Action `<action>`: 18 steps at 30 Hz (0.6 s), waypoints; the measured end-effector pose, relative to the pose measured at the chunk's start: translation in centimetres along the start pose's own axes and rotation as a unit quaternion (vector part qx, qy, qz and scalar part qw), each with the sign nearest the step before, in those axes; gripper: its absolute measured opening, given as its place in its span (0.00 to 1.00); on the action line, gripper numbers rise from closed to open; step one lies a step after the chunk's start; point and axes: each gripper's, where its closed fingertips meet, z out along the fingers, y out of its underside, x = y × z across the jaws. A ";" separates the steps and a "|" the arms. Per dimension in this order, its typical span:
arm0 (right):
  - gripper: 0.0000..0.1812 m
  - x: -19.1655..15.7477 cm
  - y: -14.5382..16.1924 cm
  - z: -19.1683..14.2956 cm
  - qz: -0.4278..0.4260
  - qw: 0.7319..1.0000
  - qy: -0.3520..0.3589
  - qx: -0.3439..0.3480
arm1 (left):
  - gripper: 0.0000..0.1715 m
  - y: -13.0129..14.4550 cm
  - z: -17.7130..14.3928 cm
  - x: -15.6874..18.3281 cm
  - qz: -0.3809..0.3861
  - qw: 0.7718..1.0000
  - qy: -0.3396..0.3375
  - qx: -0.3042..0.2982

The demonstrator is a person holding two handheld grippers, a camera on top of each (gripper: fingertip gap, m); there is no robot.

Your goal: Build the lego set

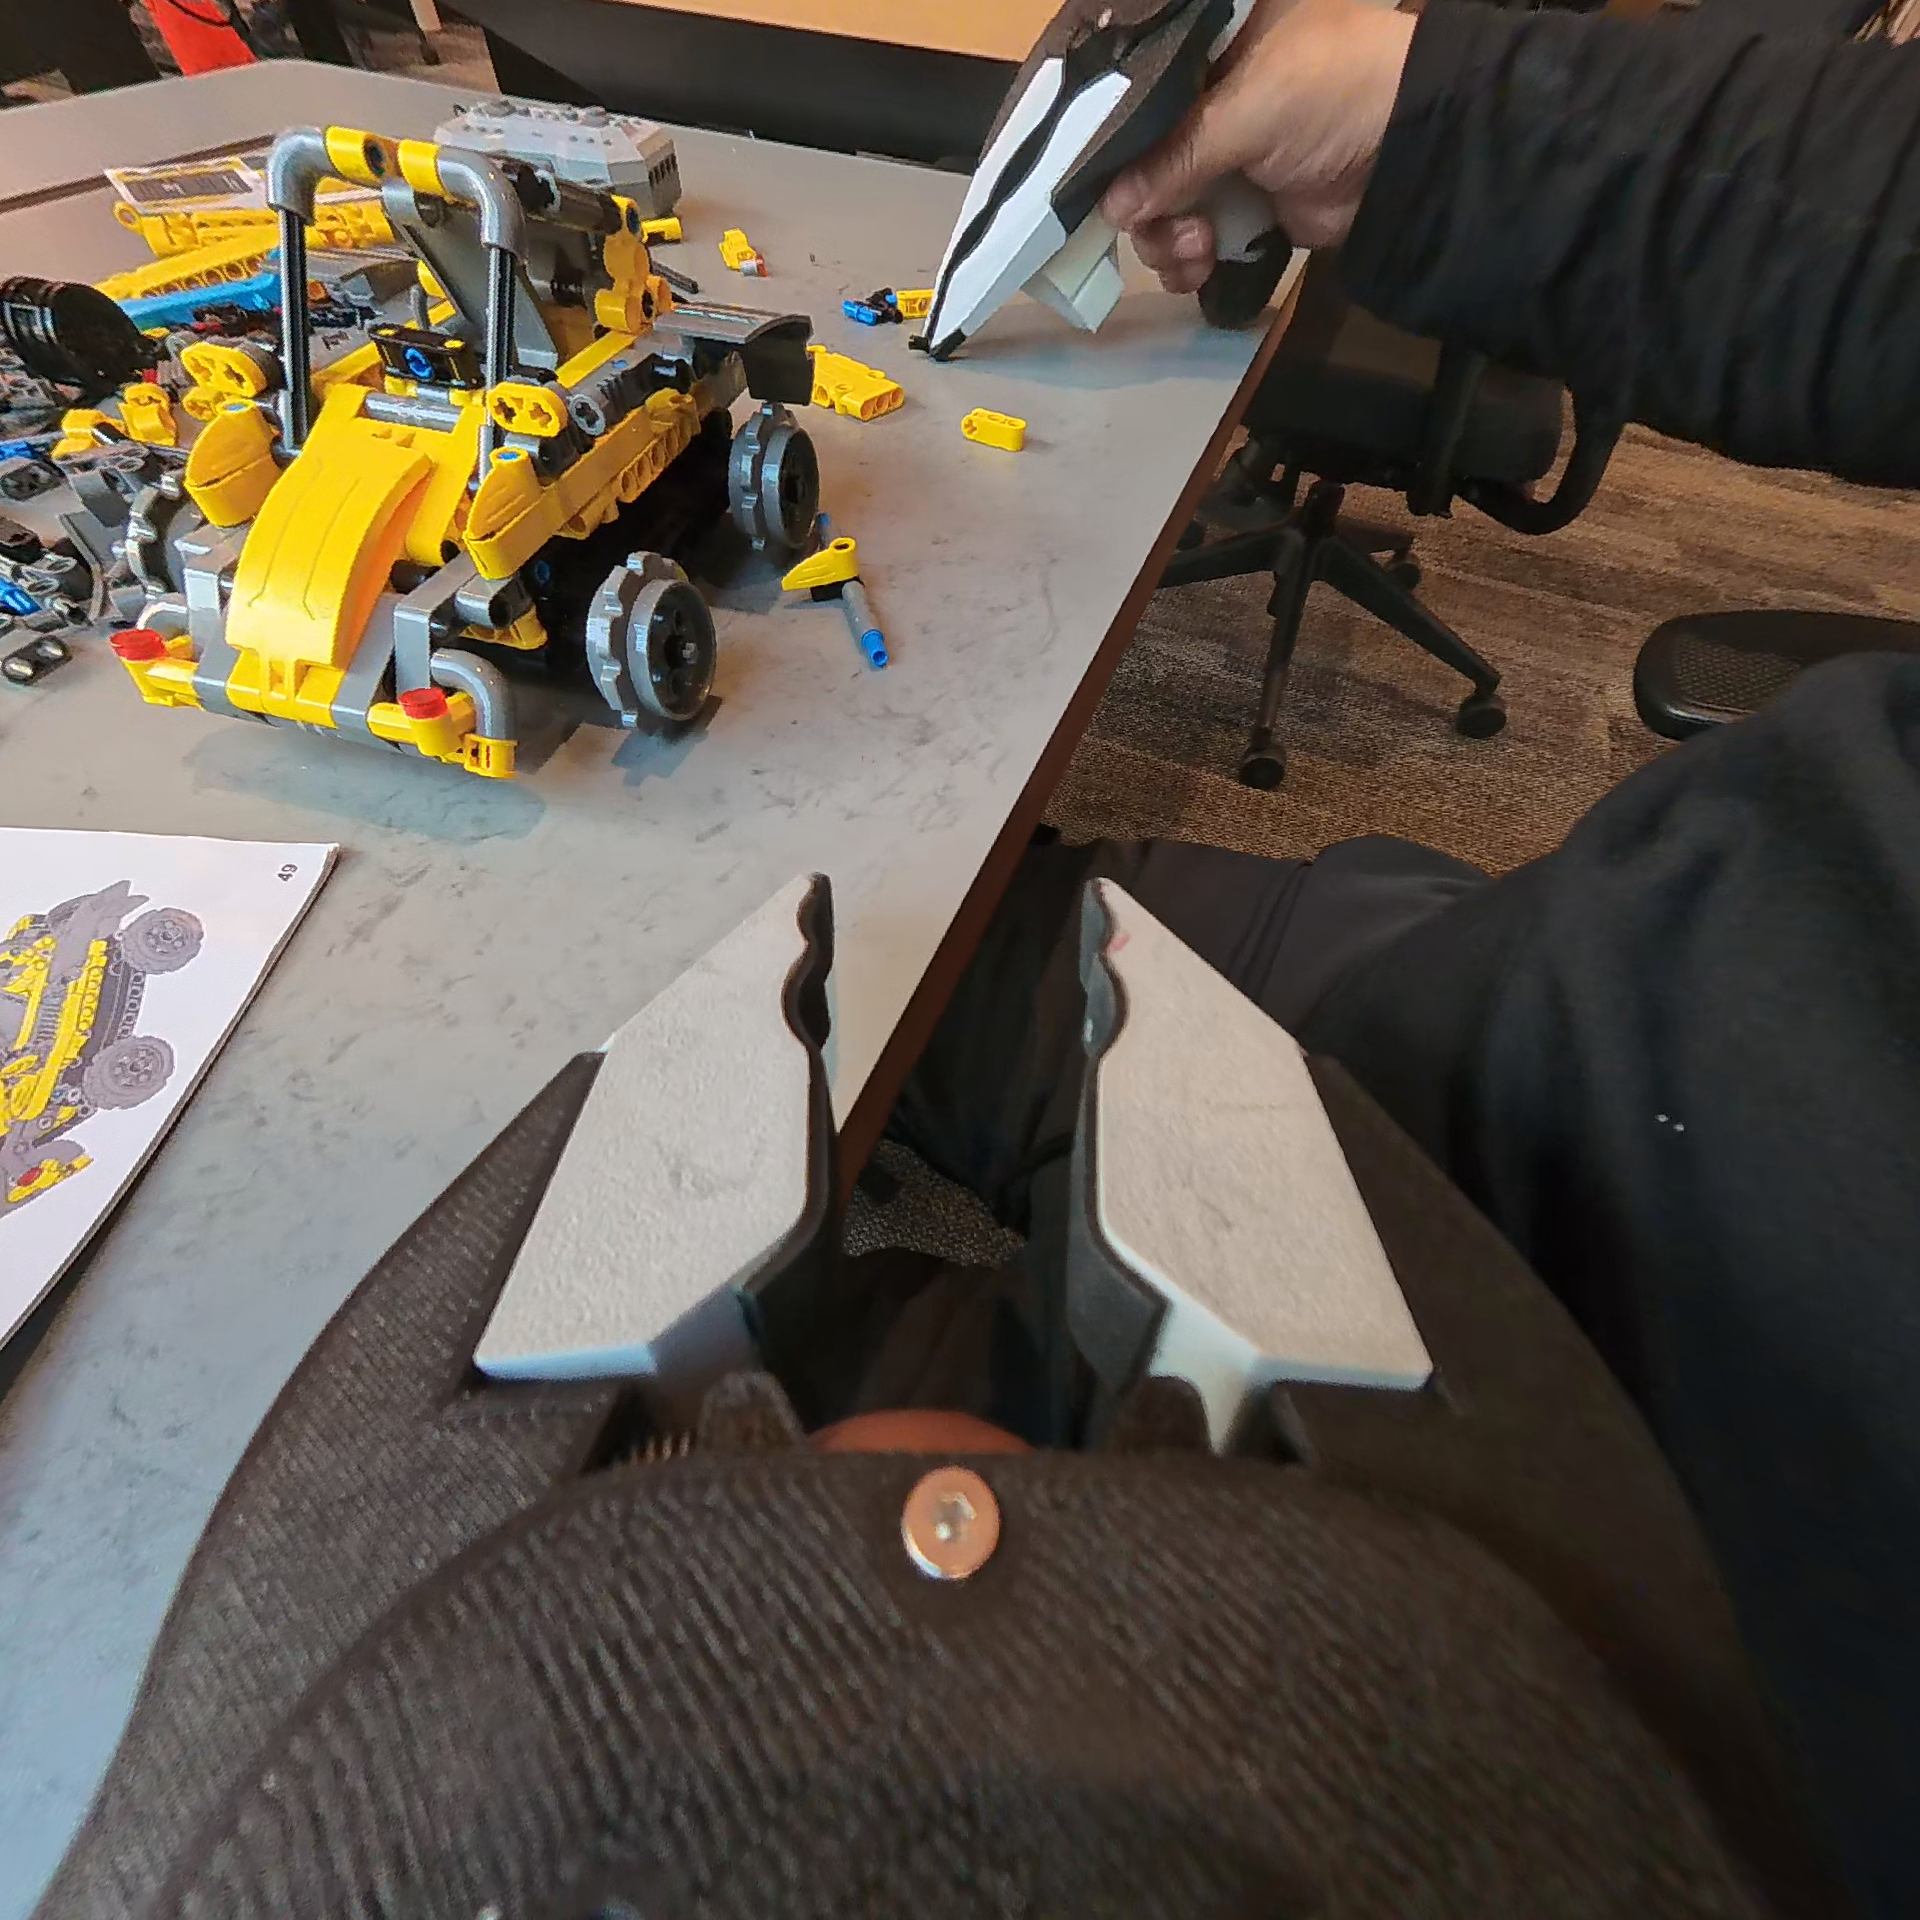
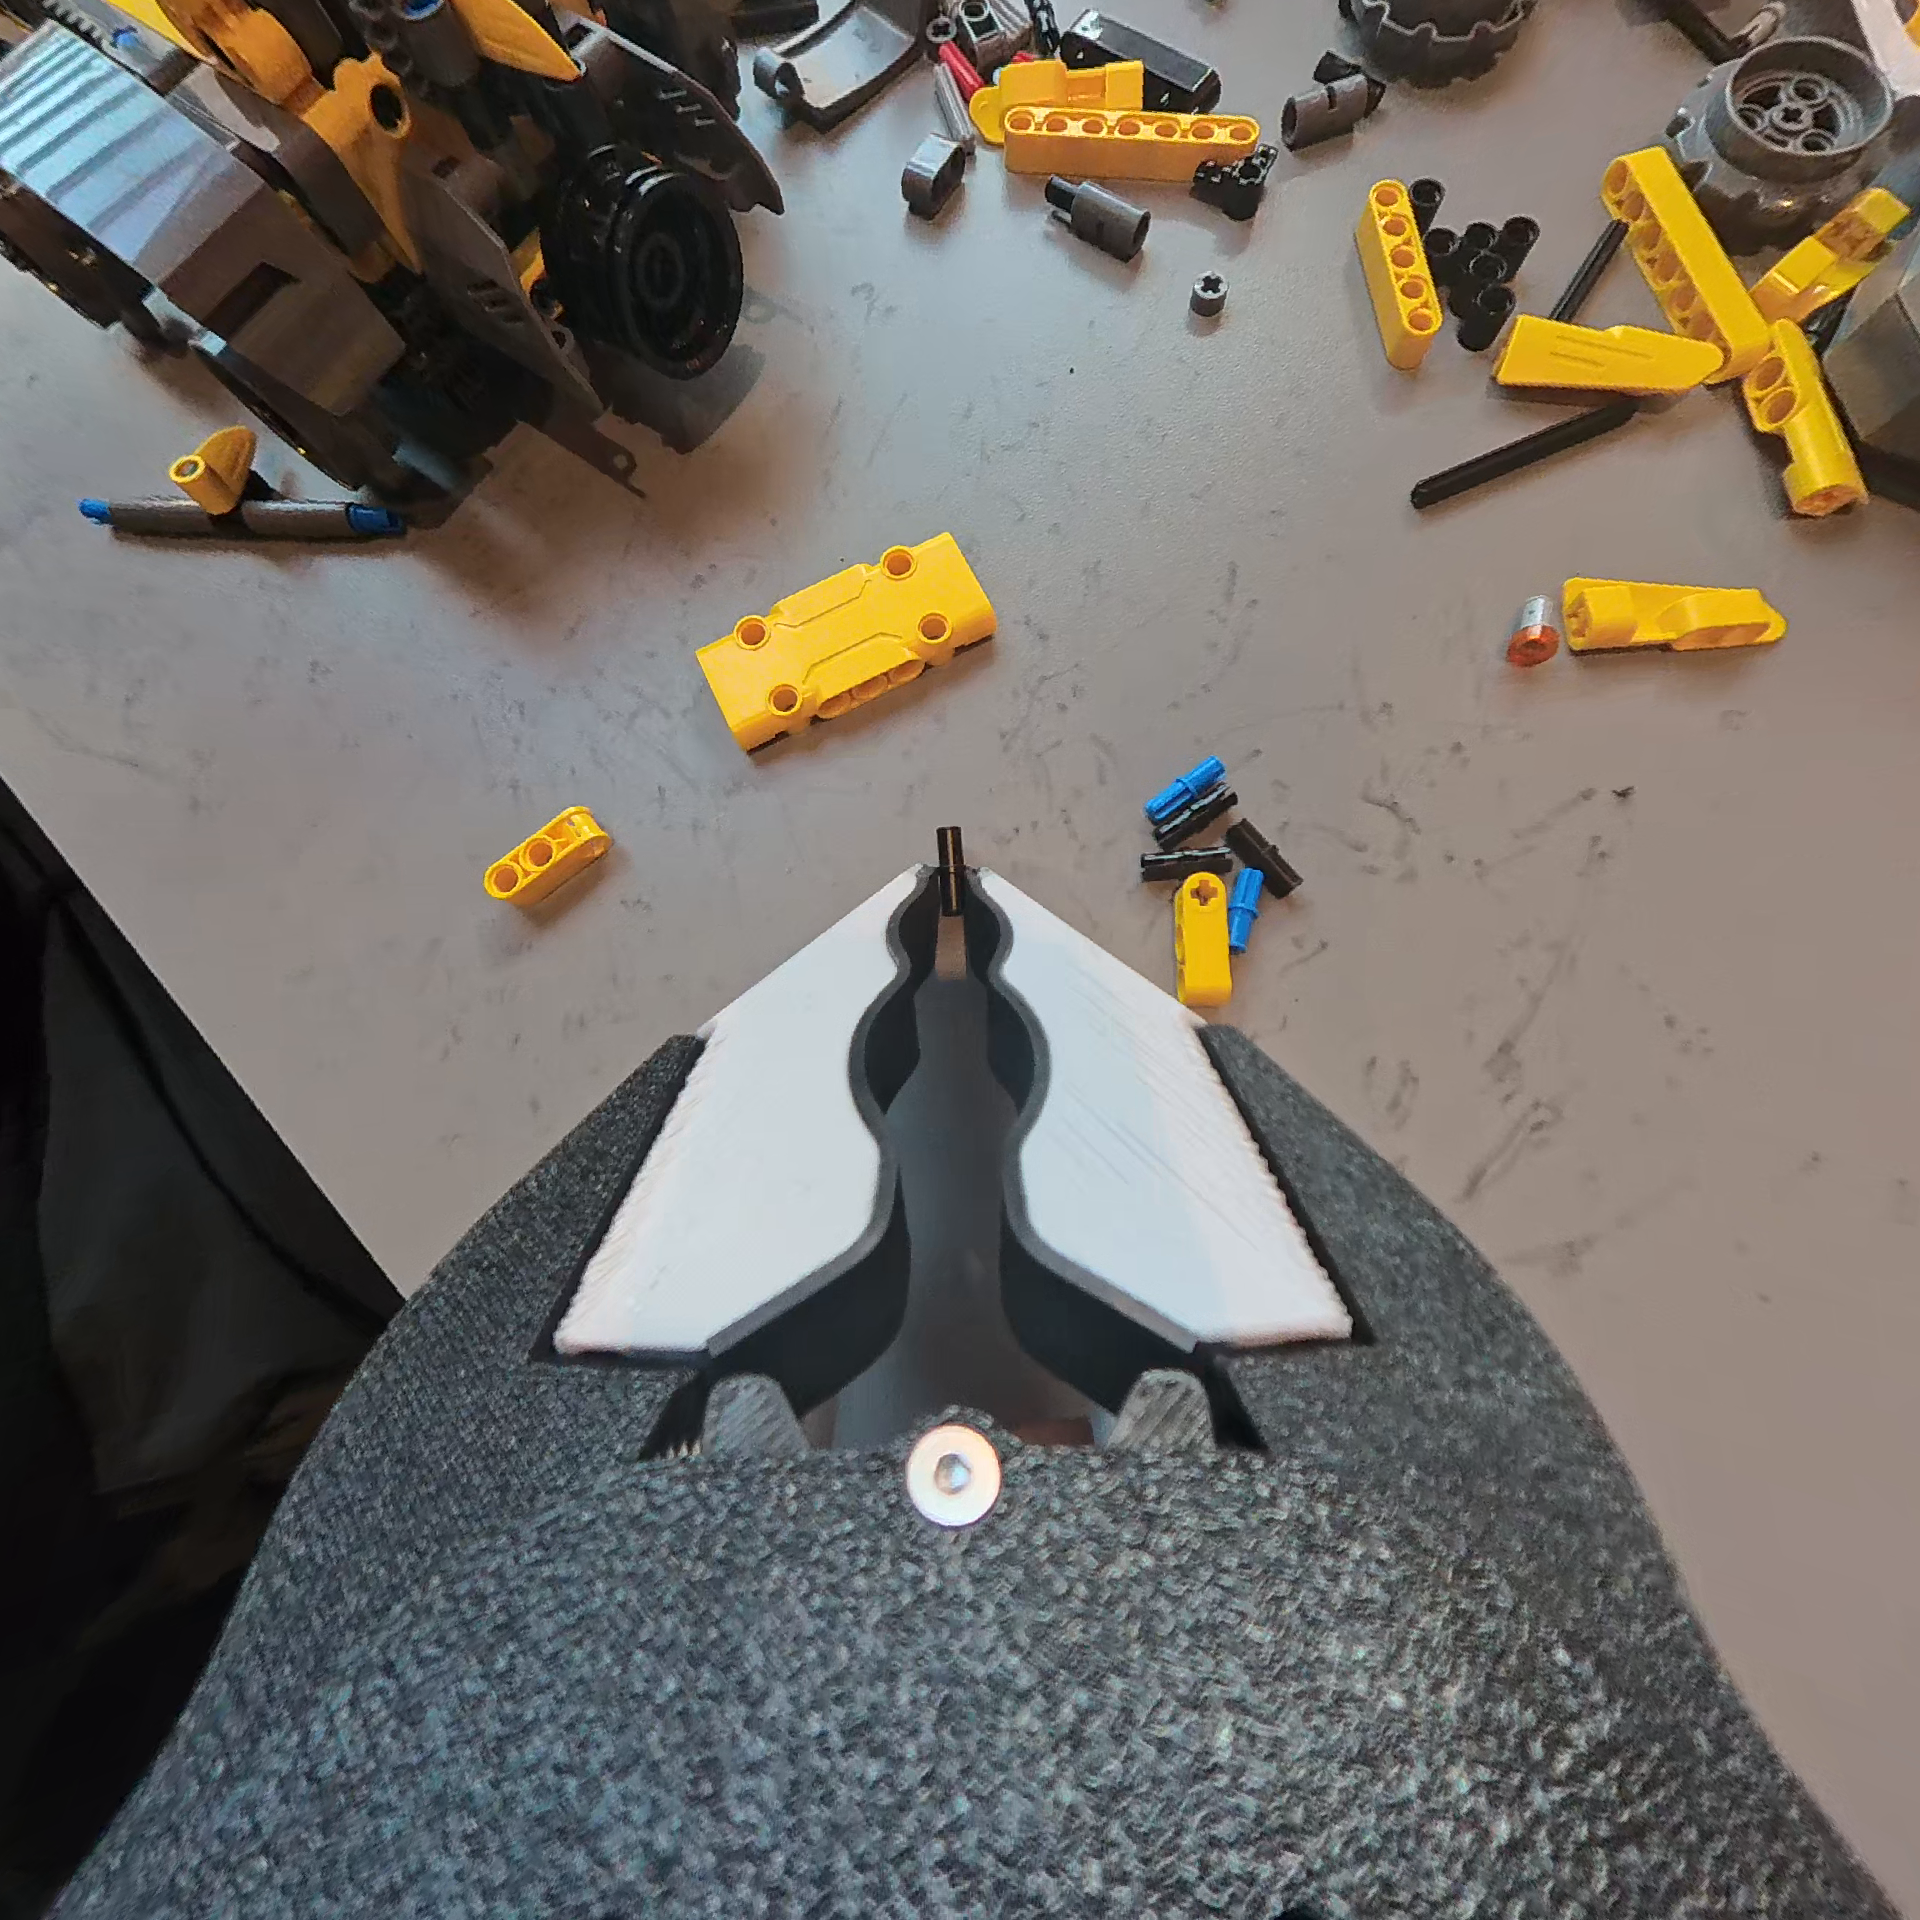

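My right gripper (image 2: 949, 881) is shut on a small black pin (image 2: 949, 857) that sticks out past its tips, low over the grey table (image 2: 1039, 468). It also shows in the left wrist view (image 1: 940, 346), tips down at the table near the far edge. A yellow panel piece (image 2: 847, 641) lies just ahead of it, and a short yellow beam (image 2: 548, 854) to its left. A cluster of blue and black pins (image 2: 1210, 831) lies to its right. My left gripper (image 1: 956, 914) is open and empty, hovering over the table's near edge. The yellow and grey vehicle model (image 1: 416, 488) stands on the table.
An open instruction booklet (image 1: 125, 1029) lies at the left. Loose yellow, black and grey pieces (image 2: 1662, 291) are scattered at the far right, with a grey wheel (image 2: 1803, 114). A black office chair (image 1: 1403, 499) stands beyond the table edge. The person's dark sleeve (image 1: 1662, 208) holds the right gripper. Left tips to right tips: about 30 cm. The grey wheel (image 2: 1803, 114) is about 20 cm from my right fingertips.
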 end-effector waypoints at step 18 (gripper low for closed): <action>0.03 3.8 -2.7 -3.1 -0.016 0.997 0.065 0.045 | 0.27 -0.4 -0.2 0.0 0.009 1.000 -0.006 0.005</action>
